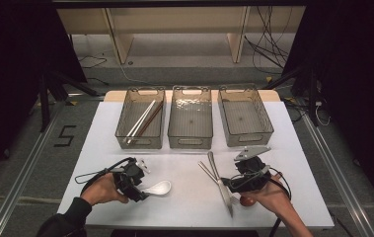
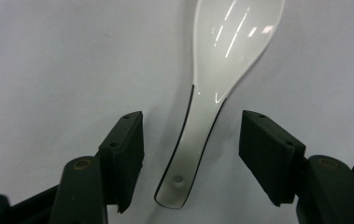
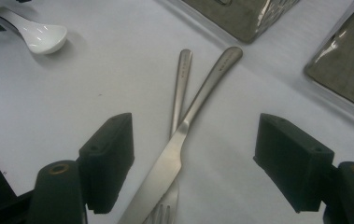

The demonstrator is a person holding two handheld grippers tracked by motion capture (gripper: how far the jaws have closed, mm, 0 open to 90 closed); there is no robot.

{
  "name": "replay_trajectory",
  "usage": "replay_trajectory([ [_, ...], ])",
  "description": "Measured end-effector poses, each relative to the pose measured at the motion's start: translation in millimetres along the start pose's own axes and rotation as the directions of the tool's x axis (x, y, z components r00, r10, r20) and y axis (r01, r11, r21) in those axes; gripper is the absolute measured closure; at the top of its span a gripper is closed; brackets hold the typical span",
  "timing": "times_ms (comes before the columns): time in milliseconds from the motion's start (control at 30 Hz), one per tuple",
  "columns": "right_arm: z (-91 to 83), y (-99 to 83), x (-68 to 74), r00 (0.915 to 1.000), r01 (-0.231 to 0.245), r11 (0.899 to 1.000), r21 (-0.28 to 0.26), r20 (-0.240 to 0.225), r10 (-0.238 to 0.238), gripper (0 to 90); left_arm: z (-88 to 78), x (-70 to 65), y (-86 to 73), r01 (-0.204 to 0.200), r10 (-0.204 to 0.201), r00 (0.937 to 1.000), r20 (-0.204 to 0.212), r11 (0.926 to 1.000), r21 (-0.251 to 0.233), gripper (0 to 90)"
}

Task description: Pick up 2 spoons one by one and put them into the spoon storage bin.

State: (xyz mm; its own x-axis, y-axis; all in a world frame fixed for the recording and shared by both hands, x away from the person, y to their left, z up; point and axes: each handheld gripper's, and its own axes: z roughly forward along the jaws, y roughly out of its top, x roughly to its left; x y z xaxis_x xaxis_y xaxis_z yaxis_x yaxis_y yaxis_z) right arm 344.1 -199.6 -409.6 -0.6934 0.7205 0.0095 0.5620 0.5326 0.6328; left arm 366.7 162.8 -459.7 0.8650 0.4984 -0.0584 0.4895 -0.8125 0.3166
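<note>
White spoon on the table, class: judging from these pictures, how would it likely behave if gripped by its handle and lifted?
The white spoon looks glazed and glossy, with bright reflections in its bowl, so it may slip between the pads. It appears rigid, probably ceramic, so likely brittle if dropped. Its bowl is broader than the handle lying between the left tool's open jaws, so it might tip bowl-down.

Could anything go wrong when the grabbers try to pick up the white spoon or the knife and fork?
Maybe. The white spoon has a thin, glossy handle lying flat between the open left gripper jaws, so it could slip or twist when squeezed. The knife lies across the fork between the open right gripper jaws, so a squeeze might catch both, or knock one away.
</note>
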Motion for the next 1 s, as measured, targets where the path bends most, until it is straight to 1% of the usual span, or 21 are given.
replay_trajectory([
  [33, 0.1, 0.0, 0.0, 1.0, -0.003, 1.0, 0.0, 0.0, 0.003, 28.9, 1.3, -0.9, 0.0, -0.009, 0.009, 0.9999, -0.007, 1.0, 0.004, 40.4],
  [67, 0.1, 0.0, -0.1, 1.0, -0.003, 1.0, 0.0, 0.0, 0.003, 29.0, 2.7, -2.0, 0.1, -0.007, 0.007, 0.9999, -0.014, 1.0, -0.002, 41.6],
  [133, 0.2, 0.0, -0.1, 1.0, -0.003, 1.0, 0.0, 0.001, 0.003, 28.9, 4.2, -2.7, 0.5, -0.027, 0.027, 0.9995, -0.015, 0.9996, 0.006, 45.0],
  [167, 0.2, 0.0, -0.2, 1.0, -0.003, 1.0, 0.001, 0.0, 0.003, 29.0, 5.8, -3.4, 1.0, -0.031, 0.031, 0.9994, -0.018, 0.9995, 0.012, 46.9],
  [233, 0.5, 0.0, -0.3, 1.0, -0.003, 1.0, 0.001, -0.001, 0.003, 29.0, 6.4, -5.0, 2.0, -0.057, 0.058, 0.9976, -0.038, 0.9981, 0.025, 50.1],
  [300, 0.7, -0.1, -0.3, 1.0, -0.003, 1.0, 0.002, 0.0, 0.003, 29.0, 6.5, -6.3, 2.2, -0.057, 0.057, 0.9978, -0.033, 0.9983, 0.017, 59.4],
  [367, 0.7, -0.1, -0.2, 1.0, -0.003, 1.0, 0.003, 0.0, 0.003, 29.1, 6.5, -8.2, 3.2, -0.072, 0.072, 0.9967, -0.037, 0.9972, 0.023, 62.3],
  [433, 0.9, -0.1, -0.2, 1.0, -0.003, 1.0, 0.003, 0.0, 0.003, 29.1, 6.5, -11.0, 4.3, -0.088, 0.089, 0.9955, -0.032, 0.9955, 0.033, 68.2],
  [500, 0.9, 0.0, 0.1, 1.0, -0.003, 1.0, 0.004, -0.001, 0.003, 29.1, 6.6, -12.0, 4.8, -0.092, 0.093, 0.9952, -0.03, 0.9952, 0.034, 71.9],
  [567, 0.9, 0.0, 0.1, 1.0, -0.001, 1.0, 0.002, 0.0, 0.001, 29.2, 6.4, -11.7, 4.8, -0.086, 0.087, 0.9959, -0.027, 0.9957, 0.034, 74.0],
  [733, 0.5, 0.1, 0.2, 1.0, -0.001, 1.0, 0.002, 0.0, 0.001, 29.2, 5.6, -10.6, 5.2, -0.072, 0.073, 0.9971, -0.022, 0.9969, 0.032, 74.8],
  [767, 0.4, 0.1, 0.0, 1.0, -0.001, 1.0, 0.002, 0.0, 0.001, 29.3, 6.0, -10.5, 5.1, -0.058, 0.059, 0.9981, -0.019, 0.9981, 0.022, 74.9],
  [833, 0.3, 0.1, -0.2, 1.0, -0.002, 1.0, 0.002, 0.001, 0.002, 29.3, 5.7, -7.8, 5.0, -0.046, 0.047, 0.9988, -0.013, 0.9989, 0.012, 75.0],
  [933, 0.1, 0.0, -0.3, 1.0, -0.003, 1.0, 0.001, 0.002, 0.003, 29.3, 5.2, -1.1, 3.0, -0.014, 0.014, 0.9999, 0.0, 0.9999, -0.007, 75.0],
  [967, 0.2, 0.0, -0.3, 1.0, -0.003, 1.0, 0.002, 0.002, 0.003, 29.2, 4.2, 0.5, 2.3, -0.003, 0.003, 1.0, -0.002, 0.9999, -0.013, 75.0],
  [1000, 0.2, 0.1, -0.2, 1.0, -0.003, 1.0, 0.002, 0.002, 0.003, 29.3, 3.2, 2.3, 1.7, 0.009, -0.009, 0.9999, 0.007, 0.9996, -0.028, 75.1],
])
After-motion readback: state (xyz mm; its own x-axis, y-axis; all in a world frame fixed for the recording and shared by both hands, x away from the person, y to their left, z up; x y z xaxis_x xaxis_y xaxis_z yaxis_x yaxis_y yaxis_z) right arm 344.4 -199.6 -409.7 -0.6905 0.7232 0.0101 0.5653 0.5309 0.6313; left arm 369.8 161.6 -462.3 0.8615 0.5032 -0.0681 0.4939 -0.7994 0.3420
